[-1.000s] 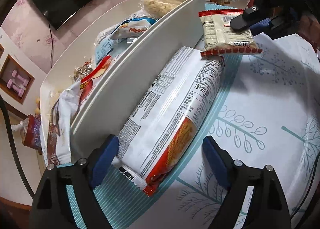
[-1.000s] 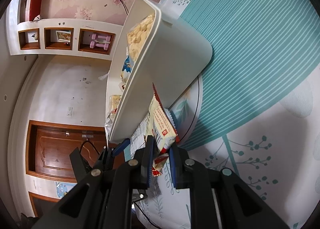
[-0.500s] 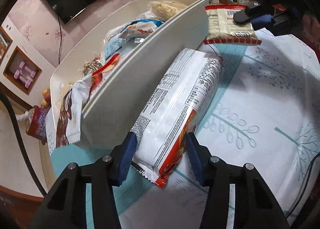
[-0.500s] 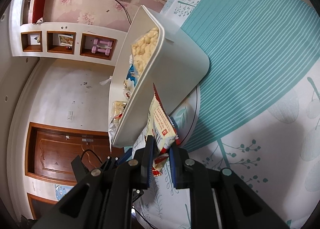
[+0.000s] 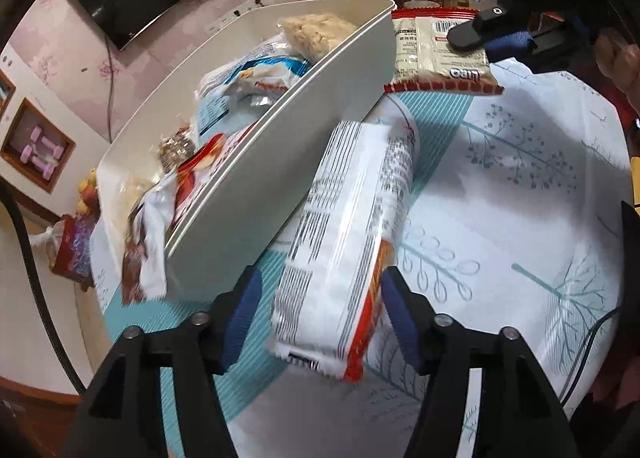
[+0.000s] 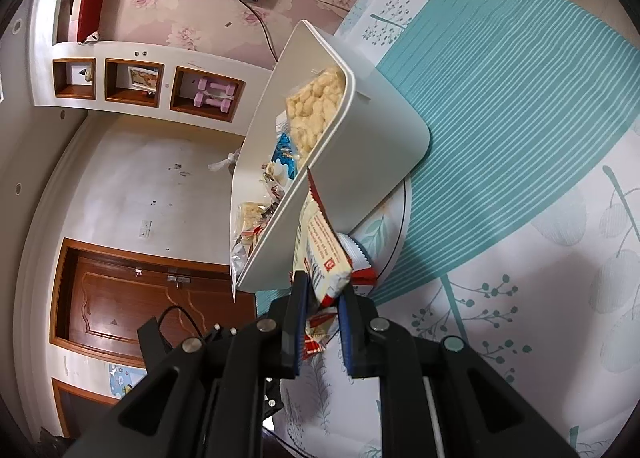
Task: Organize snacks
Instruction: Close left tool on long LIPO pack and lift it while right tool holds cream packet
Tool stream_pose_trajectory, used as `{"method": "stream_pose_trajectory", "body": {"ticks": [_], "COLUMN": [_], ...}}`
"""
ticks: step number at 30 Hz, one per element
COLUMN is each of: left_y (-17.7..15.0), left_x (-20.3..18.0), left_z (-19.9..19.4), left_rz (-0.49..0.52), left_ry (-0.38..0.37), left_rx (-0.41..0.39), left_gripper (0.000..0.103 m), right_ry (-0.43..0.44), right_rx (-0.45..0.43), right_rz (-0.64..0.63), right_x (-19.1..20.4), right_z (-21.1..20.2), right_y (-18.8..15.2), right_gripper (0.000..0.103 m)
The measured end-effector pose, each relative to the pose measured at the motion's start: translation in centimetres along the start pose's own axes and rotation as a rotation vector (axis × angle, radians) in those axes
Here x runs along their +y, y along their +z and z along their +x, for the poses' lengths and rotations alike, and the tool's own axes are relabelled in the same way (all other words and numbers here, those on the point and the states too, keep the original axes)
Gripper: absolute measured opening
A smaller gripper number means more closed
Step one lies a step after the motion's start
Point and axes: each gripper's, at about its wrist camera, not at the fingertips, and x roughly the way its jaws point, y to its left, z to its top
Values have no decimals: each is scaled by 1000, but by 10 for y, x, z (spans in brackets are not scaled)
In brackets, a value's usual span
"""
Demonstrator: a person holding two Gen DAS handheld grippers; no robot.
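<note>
A white bin (image 5: 288,177) holds several snack packets. Against its outer wall leans a long white and red packet (image 5: 352,225), blurred. My left gripper (image 5: 318,310) straddles the packet's near end. Its jaws are opening, and a gap shows between the left pad (image 5: 244,310) and the wrapper. My right gripper (image 5: 480,33) is shut on a small cream packet with red edges (image 5: 440,53), held by the bin's far corner. In the right wrist view that small packet (image 6: 324,258) stands on edge between the fingers of my right gripper (image 6: 322,298), next to the bin (image 6: 380,137).
The round table has a white cloth with leaf prints (image 5: 520,185) and a teal striped area (image 6: 500,97). A hand (image 5: 616,61) shows behind the right gripper. Bags of fruit (image 5: 76,242) sit beyond the table's left edge. A TV and wall niches lie behind.
My left gripper closed in on the long packet, then widened again. The packet's near end has lifted and tilted. My right gripper keeps its hold on the small packet.
</note>
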Motion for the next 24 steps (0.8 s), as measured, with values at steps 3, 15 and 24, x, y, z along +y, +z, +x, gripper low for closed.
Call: {"method": "stream_pose_trajectory", "body": {"ticks": [3,15,24], "left_y": [9,11,8], "left_x": [6,15,23], "left_z": [11,45,46], "left_rz": [-15,-99,-169], "left_ry": [-45,-146,-147], "left_rx": [20,79,83], "left_gripper": [64,72,66], "right_ry": [5,-7,-12], "right_rx": [1,-4,-13], "right_rz": [-2,-4,-22], "right_x": [-2,-6,2], "right_z": [0,-5,-9], "right_y": [0,3,2], "right_gripper": [14,14,14]}}
